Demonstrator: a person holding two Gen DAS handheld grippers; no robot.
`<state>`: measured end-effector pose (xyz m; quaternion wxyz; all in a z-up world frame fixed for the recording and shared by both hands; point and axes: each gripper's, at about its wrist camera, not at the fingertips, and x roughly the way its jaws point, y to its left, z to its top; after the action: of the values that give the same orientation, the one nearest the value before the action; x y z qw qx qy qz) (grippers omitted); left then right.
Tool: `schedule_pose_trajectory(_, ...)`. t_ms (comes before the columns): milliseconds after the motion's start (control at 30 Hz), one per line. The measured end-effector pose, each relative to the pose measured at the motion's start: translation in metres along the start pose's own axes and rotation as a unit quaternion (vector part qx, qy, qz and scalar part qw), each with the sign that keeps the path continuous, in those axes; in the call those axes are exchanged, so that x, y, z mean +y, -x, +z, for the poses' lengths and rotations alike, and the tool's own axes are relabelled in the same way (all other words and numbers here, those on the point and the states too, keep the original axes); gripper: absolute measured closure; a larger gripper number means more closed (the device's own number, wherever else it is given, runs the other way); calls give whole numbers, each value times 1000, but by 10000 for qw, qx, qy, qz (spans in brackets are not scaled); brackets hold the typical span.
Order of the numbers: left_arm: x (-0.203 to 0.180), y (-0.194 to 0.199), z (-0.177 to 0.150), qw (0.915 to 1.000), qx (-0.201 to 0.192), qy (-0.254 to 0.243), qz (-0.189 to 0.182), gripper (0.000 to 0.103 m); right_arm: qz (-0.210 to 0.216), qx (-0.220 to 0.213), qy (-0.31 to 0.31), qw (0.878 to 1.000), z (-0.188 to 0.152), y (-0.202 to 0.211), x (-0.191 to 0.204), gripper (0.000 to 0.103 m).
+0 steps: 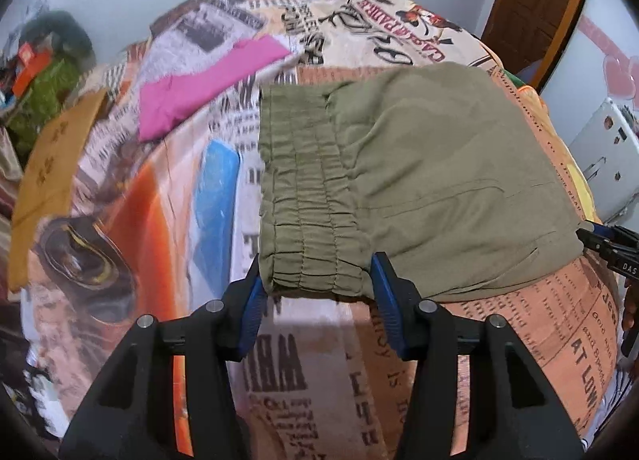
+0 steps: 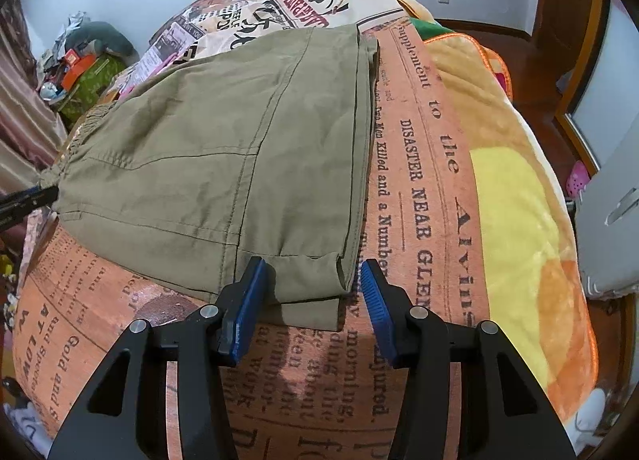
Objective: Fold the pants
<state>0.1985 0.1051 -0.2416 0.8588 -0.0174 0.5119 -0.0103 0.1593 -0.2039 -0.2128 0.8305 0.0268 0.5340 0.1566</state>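
Observation:
Olive-green pants lie folded flat on the newspaper-print bedspread. My left gripper points down at the near end of the elastic waistband, its blue pads standing open on either side of it and not squeezing the cloth. In the right wrist view the pants end in a hemmed leg corner. My right gripper is open around that corner, with the left pad over the cloth and the right pad clear of its edge. Each gripper's tip shows at the edge of the other view.
A pink cloth lies on the bed beyond the waistband. A yellow-orange plush blanket covers the bed's right side. Clutter and a green box sit at the far left. A wooden door and a white appliance stand at the right.

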Motion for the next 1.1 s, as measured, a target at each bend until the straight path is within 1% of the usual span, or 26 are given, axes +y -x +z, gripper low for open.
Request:
schedule_pose_trajectory(100,6,1,-2,9997,-17,195,-157,47,-35,8,19,10000,-1,1,-1,58)
schedule_pose_trajectory(167,8,2,-1,9995,-1,229,-199,46,-60,18,20,10000,-1,2,-2,58)
schedule_pose_trajectory(367,-1,15,6,10000,-74,11,-36,46,-238,40,117,9996,5,10,2,58)
schedule_pose_trajectory(467,2,26,14,9998,-193,58,-19,46,-302,-67,235,9992,13,19,6,58)
schedule_pose_trajectory(633,12,41,34,9988,-441,198,-9,44,-255,-400,359,9982,32,36,11,58)
schedule_pose_trajectory(767,19,46,56,9975,-648,249,95,39,-221,-724,439,9962,54,47,15,57)
schedule_pose_trajectory(933,25,38,82,9966,-748,318,130,38,-246,-1034,592,9926,83,49,18,57)
schedule_pose_trajectory(1100,30,19,104,9967,-707,376,101,38,-321,-1192,682,9900,112,37,15,57)
